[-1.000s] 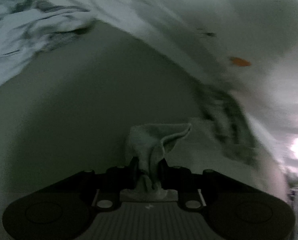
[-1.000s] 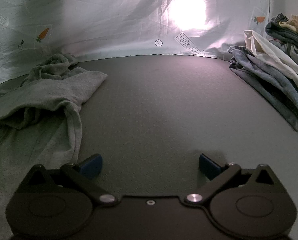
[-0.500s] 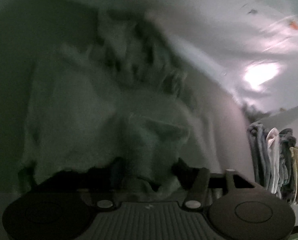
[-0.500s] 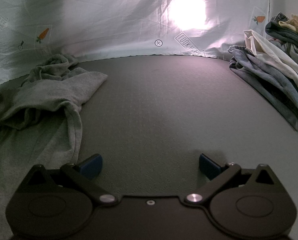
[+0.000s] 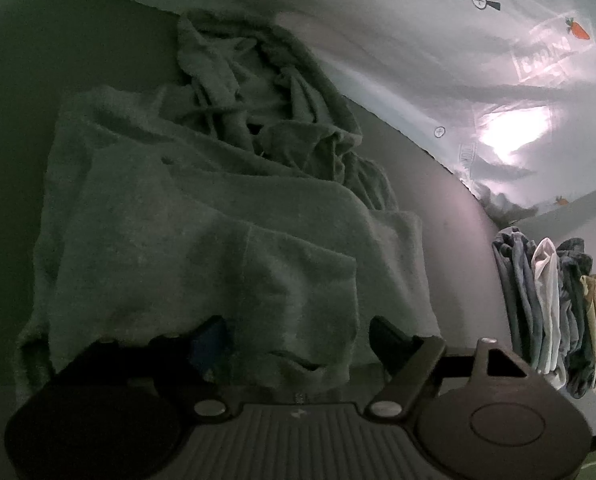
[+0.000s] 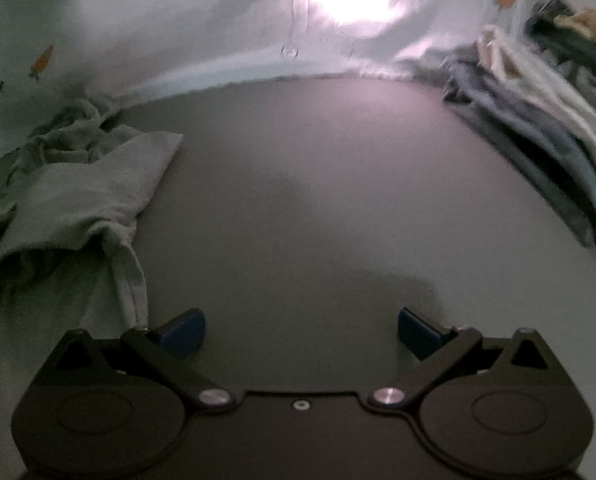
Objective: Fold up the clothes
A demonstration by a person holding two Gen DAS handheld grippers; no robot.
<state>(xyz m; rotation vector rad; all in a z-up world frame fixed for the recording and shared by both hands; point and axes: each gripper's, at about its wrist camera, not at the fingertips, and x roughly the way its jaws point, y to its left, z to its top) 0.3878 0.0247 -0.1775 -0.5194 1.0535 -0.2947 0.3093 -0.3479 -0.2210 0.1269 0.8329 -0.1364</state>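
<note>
My left gripper (image 5: 298,332) is hanging with jaws apart over the grey garment (image 5: 218,216), which is lying half folded, hood bunched at upper centre. My right gripper (image 6: 301,330) is gaping over bare mat (image 6: 318,200). Folded stack (image 5: 550,312) is waiting at right; folding looks unfinished.

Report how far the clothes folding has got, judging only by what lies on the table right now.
Done: a stack of folded clothes sits at the table's right side. In hand: nothing is gripped. The left gripper is open over the near edge of the grey-green garment, and the right gripper is open above bare table. Left: that garment is only partly doubled over, its far end a crumpled heap, so it needs smoothing and more folds.
</note>
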